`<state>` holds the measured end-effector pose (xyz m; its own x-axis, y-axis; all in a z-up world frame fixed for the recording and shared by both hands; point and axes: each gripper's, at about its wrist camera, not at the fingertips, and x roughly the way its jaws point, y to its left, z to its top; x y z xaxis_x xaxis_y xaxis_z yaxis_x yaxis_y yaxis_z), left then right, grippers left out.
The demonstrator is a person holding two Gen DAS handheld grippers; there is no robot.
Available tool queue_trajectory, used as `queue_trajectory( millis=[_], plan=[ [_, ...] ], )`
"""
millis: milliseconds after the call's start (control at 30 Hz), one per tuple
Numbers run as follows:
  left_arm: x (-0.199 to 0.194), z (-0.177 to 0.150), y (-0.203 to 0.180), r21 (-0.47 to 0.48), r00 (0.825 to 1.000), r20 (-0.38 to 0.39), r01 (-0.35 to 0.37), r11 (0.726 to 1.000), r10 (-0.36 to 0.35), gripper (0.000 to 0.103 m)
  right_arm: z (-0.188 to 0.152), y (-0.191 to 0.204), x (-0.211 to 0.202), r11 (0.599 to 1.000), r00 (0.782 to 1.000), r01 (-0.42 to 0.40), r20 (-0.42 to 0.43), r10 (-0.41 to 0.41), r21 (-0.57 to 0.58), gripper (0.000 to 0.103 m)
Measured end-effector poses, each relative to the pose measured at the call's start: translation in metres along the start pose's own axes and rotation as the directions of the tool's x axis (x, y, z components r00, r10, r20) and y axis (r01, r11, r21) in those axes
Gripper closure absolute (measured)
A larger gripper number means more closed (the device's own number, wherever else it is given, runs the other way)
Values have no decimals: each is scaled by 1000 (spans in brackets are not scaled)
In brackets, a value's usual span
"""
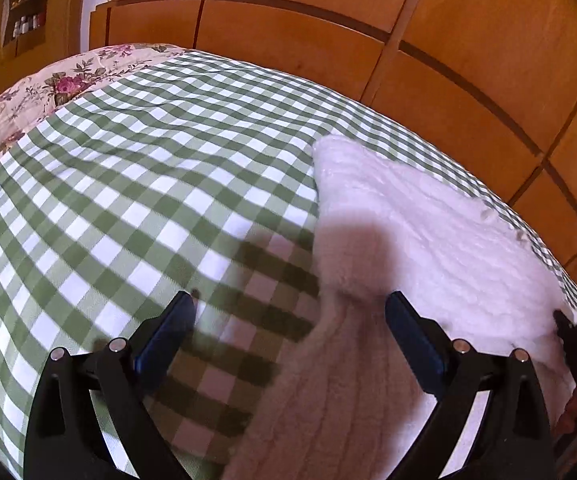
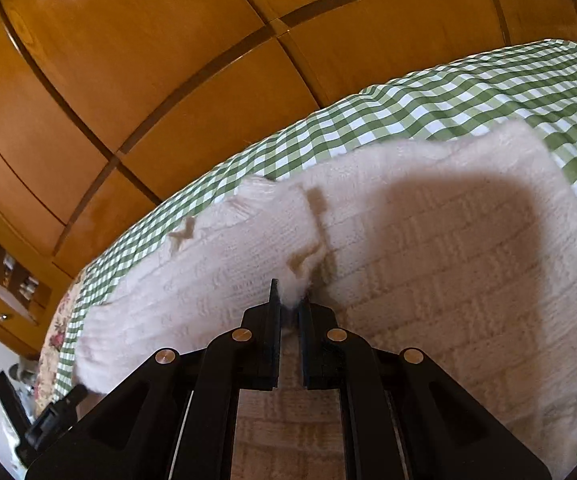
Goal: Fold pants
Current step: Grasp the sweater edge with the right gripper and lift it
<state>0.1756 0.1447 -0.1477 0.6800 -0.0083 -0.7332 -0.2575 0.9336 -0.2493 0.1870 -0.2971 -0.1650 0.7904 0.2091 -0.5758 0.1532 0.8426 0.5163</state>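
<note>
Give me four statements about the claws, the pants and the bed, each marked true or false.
1. The right claw is shut on the pants. True.
2. The left claw is shut. False: it is open, gripping nothing.
3. The bedcover is green and white check. True.
4. The pants are black. False: they are white and fuzzy.

Matte black tongs on both sides. Left tongs (image 1: 290, 304): two angled linkage arms per side, round silver pivot pins at the joints, dark blue flat pads on the inner finger faces. Right tongs (image 2: 289, 300): same black linkages, four silver pins, thin black finger plates.
</note>
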Motion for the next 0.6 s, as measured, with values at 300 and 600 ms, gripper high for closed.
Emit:
queue_trajectory(
  millis=[300,600],
  plan=[
    [11,16,-1,-22,988,-4,-155,988,155,3,-4,-2,2,999,999,-37,5,37,-6,97],
    [-6,33,-47,121,986,161,-48,992,28,3,-3,-3,4,998,998,-64,-19,64,21,97]
  ],
)
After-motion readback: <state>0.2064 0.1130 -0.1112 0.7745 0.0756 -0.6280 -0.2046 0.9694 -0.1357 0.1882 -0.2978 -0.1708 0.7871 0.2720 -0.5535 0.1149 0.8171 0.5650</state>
